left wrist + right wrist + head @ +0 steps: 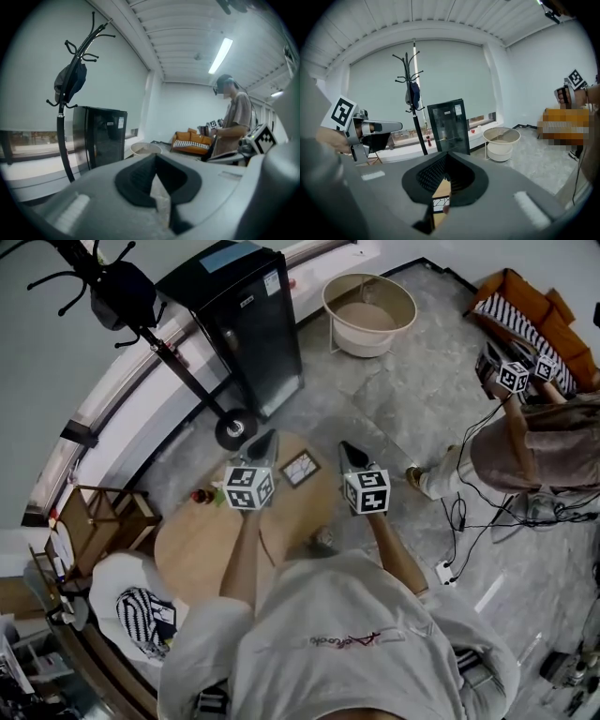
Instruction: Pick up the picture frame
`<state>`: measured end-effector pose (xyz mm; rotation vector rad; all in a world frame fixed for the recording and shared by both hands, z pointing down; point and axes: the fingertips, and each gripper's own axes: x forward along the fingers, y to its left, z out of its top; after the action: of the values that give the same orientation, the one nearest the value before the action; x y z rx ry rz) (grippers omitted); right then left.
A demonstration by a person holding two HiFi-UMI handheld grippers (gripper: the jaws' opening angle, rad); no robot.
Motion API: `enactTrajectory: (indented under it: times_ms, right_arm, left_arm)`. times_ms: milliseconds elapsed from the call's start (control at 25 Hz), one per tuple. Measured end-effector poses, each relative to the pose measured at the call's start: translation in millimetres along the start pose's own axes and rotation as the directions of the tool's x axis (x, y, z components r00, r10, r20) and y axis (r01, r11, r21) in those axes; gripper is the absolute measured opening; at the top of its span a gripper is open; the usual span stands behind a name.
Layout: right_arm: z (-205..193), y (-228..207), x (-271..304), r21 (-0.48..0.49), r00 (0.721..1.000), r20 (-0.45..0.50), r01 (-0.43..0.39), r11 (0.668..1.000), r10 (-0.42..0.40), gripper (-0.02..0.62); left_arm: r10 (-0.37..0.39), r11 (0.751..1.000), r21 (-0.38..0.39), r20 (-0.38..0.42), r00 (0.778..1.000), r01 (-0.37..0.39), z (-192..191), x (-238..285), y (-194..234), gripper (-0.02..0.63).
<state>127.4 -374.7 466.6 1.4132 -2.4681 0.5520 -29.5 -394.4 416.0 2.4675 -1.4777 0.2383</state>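
Picture frame (300,468) lies flat on the round wooden table (202,549), between the tips of the left gripper (264,441) and right gripper (350,454), touching neither. Both pairs of jaws are together, empty. The right gripper view catches the frame under its jaws. The left gripper view looks over it to a black cabinet (101,133) and coat stand (63,117).

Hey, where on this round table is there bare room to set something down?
The widest bare patch of the round table is its left part, bordered by the small red object at the rim and the person's left arm. The far edge is crowded: the picture frame lies there between the left tool and right tool.
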Motion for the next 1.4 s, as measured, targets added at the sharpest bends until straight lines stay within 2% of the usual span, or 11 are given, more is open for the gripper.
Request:
enactTrajectory:
  times_ms: [360,600,1080,1400]
  right_arm:
    - [-10.7,6.8,13.2,-0.006,0.999,-0.037,-0.013,1.000,0.012,0.005]
    - [-34.0,8.1,31.3,-0.007,0.997,-0.073,-0.005,1.000,0.004,0.005]
    - [-97.5,3.3,91.5,0.026,0.986,-0.164,-0.005,1.000,0.009,0.005]
    - [-160.5,-4.9,142.1,0.049,0.974,-0.226,-0.010,0.999,0.021,0.005]
  left_arm:
    - [0.003,1.000,-0.019,-0.037,0.999,-0.003,-17.5,-0.2,11.2,-0.002]
    - [-0.010,0.999,-0.043,-0.077,0.997,0.007,-50.0,0.9,23.3,0.000]
    - [-0.011,0.989,-0.145,-0.149,0.989,-0.011,-128.8,25.3,53.8,0.000]
    - [-0.012,0.974,-0.222,-0.229,0.973,-0.040,-218.8,46.7,75.8,-0.002]
